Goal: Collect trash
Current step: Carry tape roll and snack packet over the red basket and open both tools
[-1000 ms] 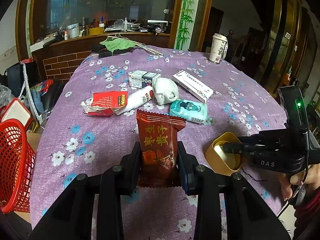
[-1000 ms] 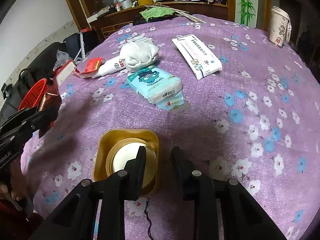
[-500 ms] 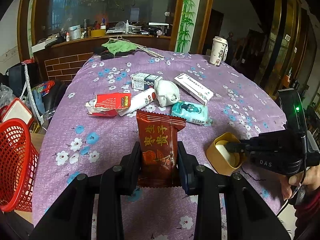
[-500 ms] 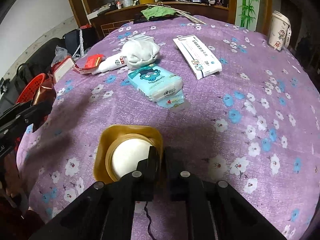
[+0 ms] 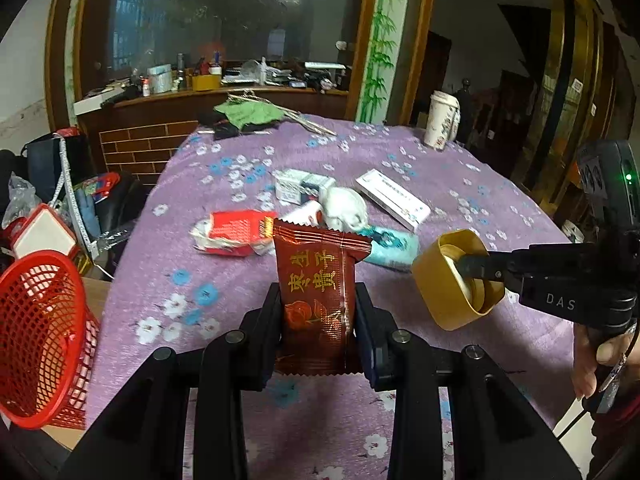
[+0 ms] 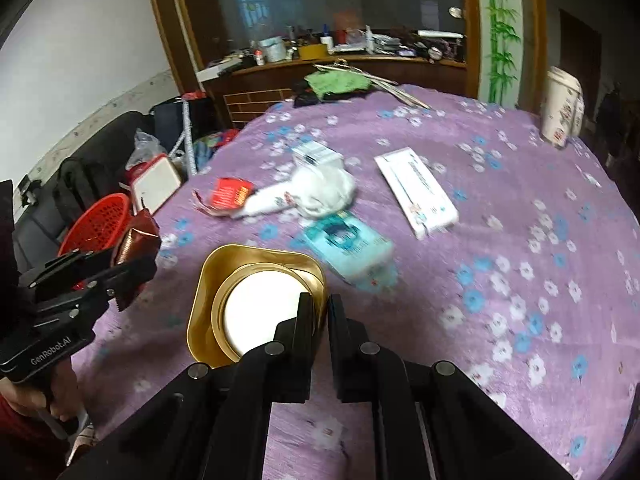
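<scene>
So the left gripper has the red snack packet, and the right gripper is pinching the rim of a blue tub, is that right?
Not quite: the tub is gold, not blue, as the right wrist view shows. The right gripper pinches its rim, and the left gripper holds the red snack packet.

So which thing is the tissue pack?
Look at the purple flowered tablecloth. In its middle lies a trash cluster; the tissue pack is the soft teal packet beside the crumpled white wad, the only blue-green thing there.
</scene>
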`<state>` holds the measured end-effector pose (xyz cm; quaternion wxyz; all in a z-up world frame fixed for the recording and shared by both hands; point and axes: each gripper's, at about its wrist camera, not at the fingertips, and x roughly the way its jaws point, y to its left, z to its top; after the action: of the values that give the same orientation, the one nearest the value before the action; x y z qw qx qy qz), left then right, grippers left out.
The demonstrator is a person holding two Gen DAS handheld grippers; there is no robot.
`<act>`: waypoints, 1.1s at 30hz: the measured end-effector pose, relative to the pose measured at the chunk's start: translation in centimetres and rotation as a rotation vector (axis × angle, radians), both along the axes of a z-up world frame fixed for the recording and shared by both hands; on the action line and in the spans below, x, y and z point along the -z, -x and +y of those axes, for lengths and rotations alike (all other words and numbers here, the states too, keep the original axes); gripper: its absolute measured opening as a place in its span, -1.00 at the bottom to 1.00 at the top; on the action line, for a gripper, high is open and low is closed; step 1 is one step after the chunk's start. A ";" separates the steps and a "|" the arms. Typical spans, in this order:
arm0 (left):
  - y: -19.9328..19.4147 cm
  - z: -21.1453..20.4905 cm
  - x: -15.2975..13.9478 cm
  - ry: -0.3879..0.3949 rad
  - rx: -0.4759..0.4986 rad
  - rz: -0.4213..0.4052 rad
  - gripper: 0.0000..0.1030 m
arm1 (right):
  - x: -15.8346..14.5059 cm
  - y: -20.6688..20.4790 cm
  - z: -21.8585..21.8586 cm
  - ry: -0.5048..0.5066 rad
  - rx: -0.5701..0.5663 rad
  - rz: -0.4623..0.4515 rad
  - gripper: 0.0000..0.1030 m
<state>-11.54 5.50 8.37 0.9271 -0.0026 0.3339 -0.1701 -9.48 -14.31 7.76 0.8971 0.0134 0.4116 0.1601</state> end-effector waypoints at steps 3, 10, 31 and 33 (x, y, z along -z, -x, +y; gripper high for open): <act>0.1 1.3 -1.0 0.007 -0.030 -0.022 -0.37 | -1.1 -0.4 1.4 -0.004 -0.029 -0.020 -0.84; 0.8 6.3 -3.1 0.011 -0.122 -0.074 -0.37 | -3.5 -1.8 7.1 -0.014 -0.137 -0.055 -0.84; 1.6 26.3 -0.6 0.021 -0.470 -0.017 -0.36 | -3.5 -5.9 31.4 0.005 -0.483 -0.029 -0.84; 1.4 26.9 -0.1 0.022 -0.484 -0.014 -0.35 | -2.7 -6.3 33.0 0.017 -0.488 -0.018 -0.83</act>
<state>-12.95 32.43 8.51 0.9431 -0.0913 0.3153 0.0534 -3.14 18.67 10.50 0.8355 -0.0954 0.3962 0.3686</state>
